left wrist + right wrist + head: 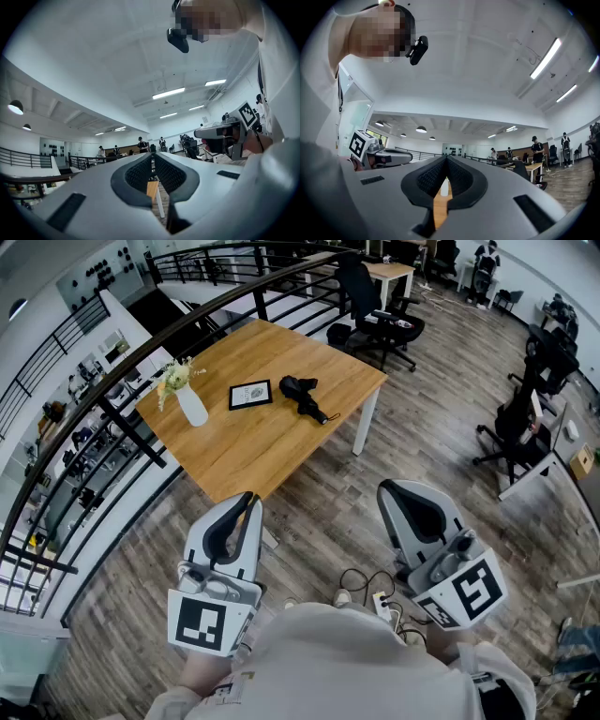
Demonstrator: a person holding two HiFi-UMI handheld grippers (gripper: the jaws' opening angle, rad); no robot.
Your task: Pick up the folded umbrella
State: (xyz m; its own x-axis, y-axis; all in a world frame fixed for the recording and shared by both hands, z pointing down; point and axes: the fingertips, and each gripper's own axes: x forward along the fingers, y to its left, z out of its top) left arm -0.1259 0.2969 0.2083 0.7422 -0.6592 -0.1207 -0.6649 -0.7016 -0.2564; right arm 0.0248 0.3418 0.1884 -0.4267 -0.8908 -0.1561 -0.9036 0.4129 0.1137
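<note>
Task was not begun: the folded umbrella (305,395) lay on the table (253,451), well apart from left gripper (248,498) and right gripper (388,488), both pressed together and empty.

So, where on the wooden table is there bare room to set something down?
The near half of the table is bare, from the near corner up to the row of vase, picture frame and folded umbrella. The far corner behind the frame is bare too. That middle row is the crowded part.
</note>
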